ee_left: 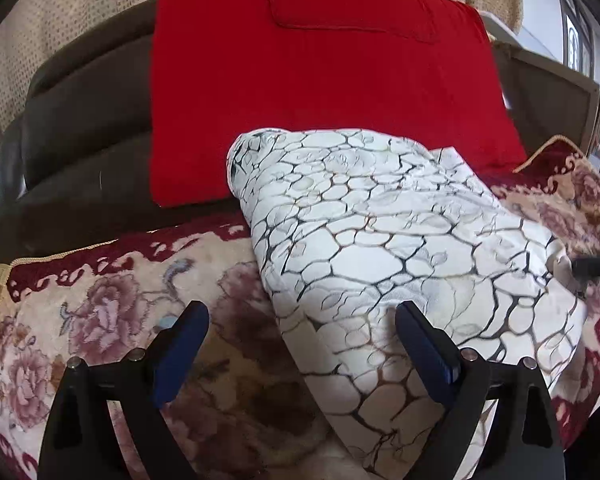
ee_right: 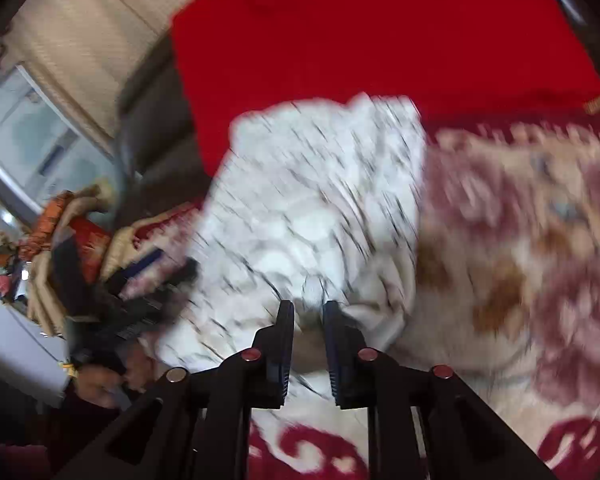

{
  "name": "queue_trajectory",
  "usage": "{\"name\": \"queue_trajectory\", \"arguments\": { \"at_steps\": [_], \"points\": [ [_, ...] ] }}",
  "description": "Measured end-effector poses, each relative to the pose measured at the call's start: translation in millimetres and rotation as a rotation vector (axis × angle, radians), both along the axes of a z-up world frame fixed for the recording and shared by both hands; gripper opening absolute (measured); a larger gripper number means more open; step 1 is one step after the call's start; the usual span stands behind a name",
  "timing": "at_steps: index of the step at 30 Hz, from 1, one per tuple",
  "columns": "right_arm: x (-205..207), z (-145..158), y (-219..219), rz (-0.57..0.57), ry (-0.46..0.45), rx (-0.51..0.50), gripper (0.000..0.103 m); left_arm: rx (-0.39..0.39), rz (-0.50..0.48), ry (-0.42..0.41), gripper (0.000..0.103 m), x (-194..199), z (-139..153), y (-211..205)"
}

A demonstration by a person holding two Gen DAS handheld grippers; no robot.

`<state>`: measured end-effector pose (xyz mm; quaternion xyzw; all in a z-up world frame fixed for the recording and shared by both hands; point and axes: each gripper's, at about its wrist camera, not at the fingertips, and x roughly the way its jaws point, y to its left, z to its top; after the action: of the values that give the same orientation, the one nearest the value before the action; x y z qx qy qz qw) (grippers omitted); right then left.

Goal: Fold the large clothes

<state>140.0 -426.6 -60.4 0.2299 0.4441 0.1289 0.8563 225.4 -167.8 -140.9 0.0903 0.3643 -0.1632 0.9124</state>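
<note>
A: Where's the garment (ee_left: 400, 240) right now?

B: Bundled on the floral blanket (ee_left: 112, 312), white with a dark crackle print, running from the red cushion (ee_left: 320, 100) at the back down toward the camera. Its far end touches the cushion's lower edge.

A: And the left hand-held gripper (ee_left: 302, 316)?

B: Wide apart, nothing between the fingers. The left finger is over bare blanket, the right finger over the garment's near end, so the garment's left edge passes through the gap. Whether it touches the cloth, I can't tell.

A: Right side?

B: The right wrist view is badly blurred, but the right hand-held gripper (ee_right: 308, 312) has its fingers drawn close with a bunched fold of the garment (ee_right: 312, 200) pinched between them. The rest of the cloth spreads away ahead of it, up toward the cushion (ee_right: 380, 40).

A: Can each gripper see the other?

B: Yes. In the left view a dark tip of the right one shows at the garment's far right edge. In the right view the left one (ee_right: 160, 268) sits just beside the garment's left side, smeared by blur.
</note>
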Motion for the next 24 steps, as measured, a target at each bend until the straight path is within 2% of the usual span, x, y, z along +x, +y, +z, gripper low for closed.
{"name": "queue_trajectory", "arguments": {
  "at_steps": [3,6,9,10,13,14,16,17,21,24],
  "points": [
    [24.1,26.0,1.1,0.005,-0.04,-0.031,0.019,-0.001,0.012,0.016,0.095,3.7,-0.9,-0.6],
    [67.7,29.9,2.2,-0.005,-0.02,-0.076,0.019,0.01,0.018,0.018,0.095,4.7,-3.3,-1.5],
    [112.1,12.0,-1.8,-0.056,0.064,-0.09,0.019,0.005,0.024,0.015,0.095,6.6,-5.0,-0.4],
    [123.7,2.3,-2.9,-0.073,0.093,-0.096,0.023,0.006,0.027,0.014,0.095,6.5,-5.2,0.9],
    [153.3,-46.5,-4.1,-0.096,0.25,-0.083,0.026,-0.002,0.025,0.02,0.095,10.0,-8.3,3.4],
    [155.1,-63.1,-5.8,-0.113,0.271,-0.052,0.026,-0.001,0.026,0.02,0.095,11.1,-9.1,4.4],
    [149.4,-64.6,-5.7,-0.124,0.223,-0.045,0.026,-0.004,0.025,0.021,0.095,12.9,-9.5,6.9],
    [141.6,-60.5,-4.2,-0.125,0.19,-0.055,0.026,-0.006,0.028,0.02,0.095,14.2,-9.4,7.9],
    [108.0,-47.0,-0.8,-0.15,0.151,-0.064,0.028,-0.021,0.065,0.034,0.095,21.4,-8.0,14.1],
    [74.5,-25.9,2.0,-0.161,0.109,-0.049,0.031,-0.046,0.083,0.061,0.095,24.5,-8.2,15.8]
  ]
}}
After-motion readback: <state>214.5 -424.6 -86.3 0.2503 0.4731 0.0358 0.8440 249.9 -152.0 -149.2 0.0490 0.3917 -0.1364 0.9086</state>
